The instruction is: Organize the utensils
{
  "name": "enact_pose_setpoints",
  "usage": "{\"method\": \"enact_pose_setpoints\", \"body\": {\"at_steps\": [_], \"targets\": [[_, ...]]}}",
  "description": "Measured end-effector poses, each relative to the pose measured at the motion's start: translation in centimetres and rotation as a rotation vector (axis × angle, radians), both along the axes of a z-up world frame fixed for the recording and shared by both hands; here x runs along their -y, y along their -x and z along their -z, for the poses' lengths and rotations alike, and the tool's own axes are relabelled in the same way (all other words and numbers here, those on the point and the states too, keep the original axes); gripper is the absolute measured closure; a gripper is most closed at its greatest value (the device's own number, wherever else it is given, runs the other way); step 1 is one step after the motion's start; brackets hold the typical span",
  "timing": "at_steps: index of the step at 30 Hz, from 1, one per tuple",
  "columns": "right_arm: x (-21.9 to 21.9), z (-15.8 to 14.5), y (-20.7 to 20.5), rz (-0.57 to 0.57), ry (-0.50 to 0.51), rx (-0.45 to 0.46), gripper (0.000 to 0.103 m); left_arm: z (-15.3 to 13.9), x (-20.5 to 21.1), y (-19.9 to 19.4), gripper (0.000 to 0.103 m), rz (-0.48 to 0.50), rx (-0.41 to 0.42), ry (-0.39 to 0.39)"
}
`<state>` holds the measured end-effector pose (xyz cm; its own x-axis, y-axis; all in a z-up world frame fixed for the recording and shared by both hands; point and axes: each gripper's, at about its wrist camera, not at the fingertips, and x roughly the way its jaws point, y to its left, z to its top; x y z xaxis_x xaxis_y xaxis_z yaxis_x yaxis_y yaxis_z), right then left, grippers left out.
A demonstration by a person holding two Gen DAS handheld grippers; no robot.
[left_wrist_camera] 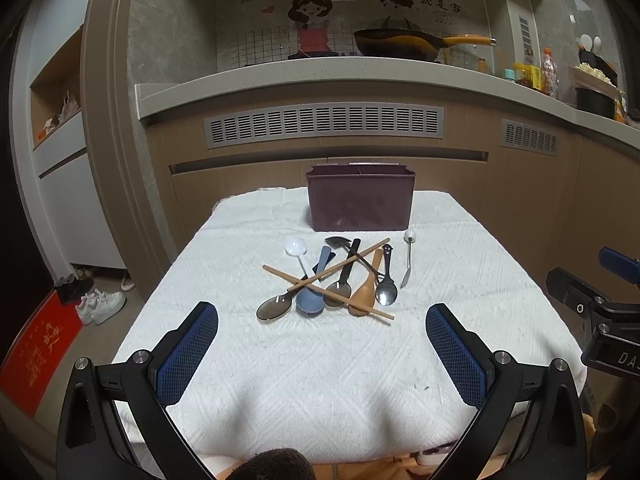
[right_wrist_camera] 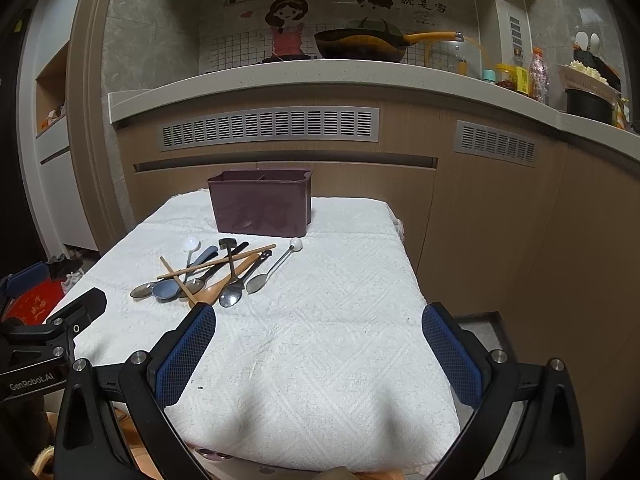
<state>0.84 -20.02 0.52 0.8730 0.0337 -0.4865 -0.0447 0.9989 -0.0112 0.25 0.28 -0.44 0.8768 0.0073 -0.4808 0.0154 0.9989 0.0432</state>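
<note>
Both my jaws gape wide and empty above the tabletop (left_wrist_camera: 460,264); spoons (left_wrist_camera: 332,280) and chopsticks (left_wrist_camera: 338,264) lie heaped before the bin (left_wrist_camera: 360,200).

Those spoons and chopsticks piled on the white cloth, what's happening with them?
A person is holding two hand grippers over the table, about to sort the pile. The left gripper and the right gripper are both open and empty. The spoons and chopsticks lie crossed in a heap on the white cloth. The brown holder stands behind them; nothing shows above its rim.
</note>
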Motion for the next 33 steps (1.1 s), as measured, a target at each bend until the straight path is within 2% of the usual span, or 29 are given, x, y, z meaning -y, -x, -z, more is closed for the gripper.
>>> {"method": "enact_pose_setpoints", "body": {"at_steps": [33], "targets": [[-0.34,0.4,-0.24,-0.006,-0.005,-0.013,0.0,0.03,-0.17,-0.1,0.0,-0.001,-0.005,0.003]]}}
